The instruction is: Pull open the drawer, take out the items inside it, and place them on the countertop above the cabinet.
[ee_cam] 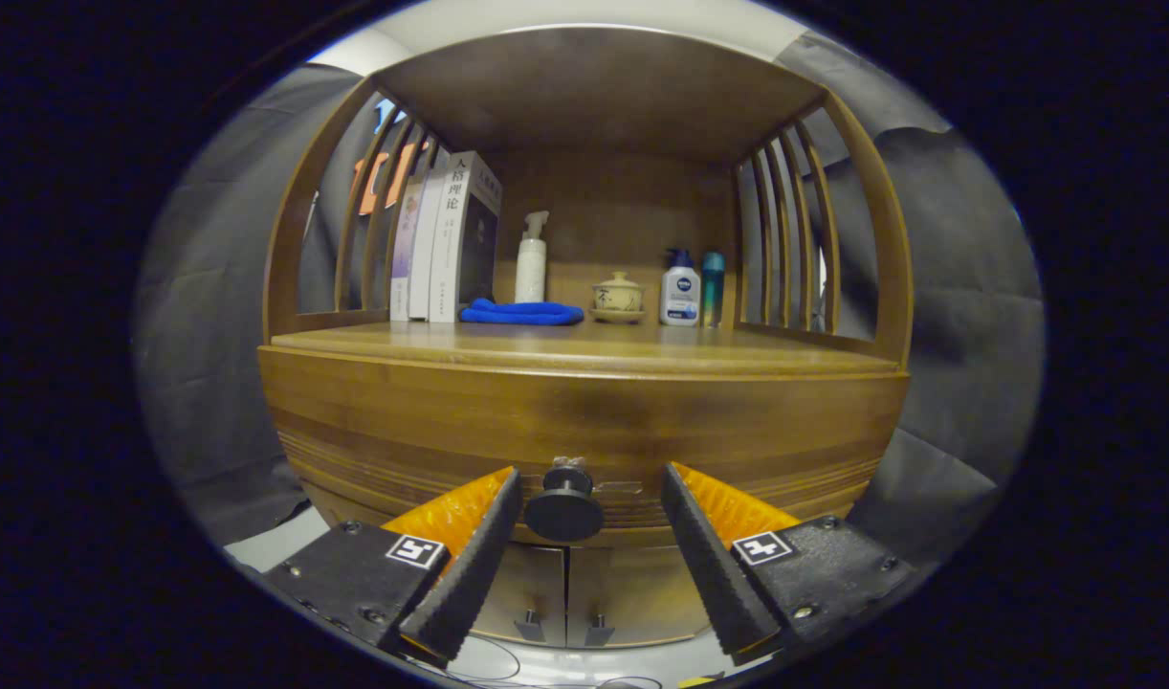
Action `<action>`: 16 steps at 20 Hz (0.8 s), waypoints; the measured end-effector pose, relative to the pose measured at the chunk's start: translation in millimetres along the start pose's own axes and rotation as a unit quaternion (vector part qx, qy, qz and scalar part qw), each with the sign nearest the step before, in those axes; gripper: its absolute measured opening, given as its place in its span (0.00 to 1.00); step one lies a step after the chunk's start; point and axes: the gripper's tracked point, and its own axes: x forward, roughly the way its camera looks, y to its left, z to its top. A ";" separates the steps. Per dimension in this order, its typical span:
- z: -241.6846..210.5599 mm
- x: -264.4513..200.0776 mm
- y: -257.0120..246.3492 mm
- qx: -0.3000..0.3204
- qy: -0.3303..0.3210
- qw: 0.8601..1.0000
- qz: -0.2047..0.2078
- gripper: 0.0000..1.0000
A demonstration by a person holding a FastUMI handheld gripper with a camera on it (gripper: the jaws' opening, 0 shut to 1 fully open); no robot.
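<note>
A wooden cabinet stands in front of me with its drawer front (584, 421) shut. A round black knob (564, 509) sticks out of the drawer's lower middle. My gripper (589, 498) is open, its two black and orange fingers either side of the knob. The left finger (484, 536) lies close beside the knob, the right finger (699, 545) stands farther off. Neither finger presses on the knob. The countertop (584, 349) above the drawer is a bare wooden board at its front. What lies inside the drawer is hidden.
At the back of the countertop stand books (446, 239), a white spray bottle (531, 260), a folded blue cloth (521, 312), a small lidded cup (618, 295) and two bottles (682, 289). Curved wooden slats fence both sides. Two small cupboard doors (565, 588) sit below the drawer.
</note>
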 end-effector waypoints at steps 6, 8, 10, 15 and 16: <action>-4.8 6.9 8.6 0.017 0.012 1.000 -0.005 0.48; -4.4 6.2 9.9 0.033 0.016 0.999 -0.009 0.44; -4.9 5.1 10.0 0.030 0.022 0.999 -0.003 0.40; -5.4 1.7 10.5 0.014 0.033 0.999 -0.002 0.36; -6.1 0.5 10.3 0.007 0.033 0.999 -0.002 0.36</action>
